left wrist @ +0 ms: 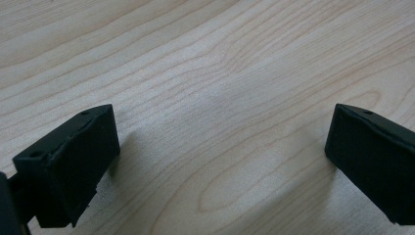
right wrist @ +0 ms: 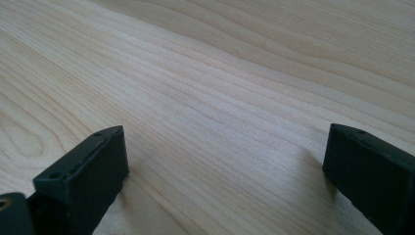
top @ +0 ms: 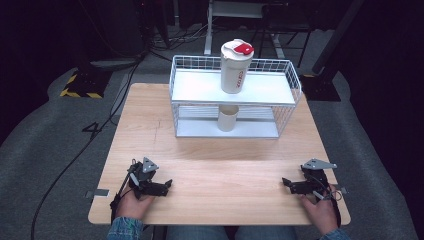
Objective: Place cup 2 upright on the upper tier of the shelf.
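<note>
left tool (top: 167,184): wide apart, holding nothing, low on the worktop (top: 210,190)
right tool (top: 286,182): same
tall cup (top: 236,67): on the rack's (top: 287,90) top shelf, far off
feel: likely light, smooth, tippy
grab: around its middle

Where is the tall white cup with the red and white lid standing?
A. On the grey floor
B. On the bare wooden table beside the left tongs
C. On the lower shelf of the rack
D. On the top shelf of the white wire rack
D: the tall white cup stands upright on the top shelf of the white wire rack, with a smaller plain cup on the lower shelf beneath it.
</note>
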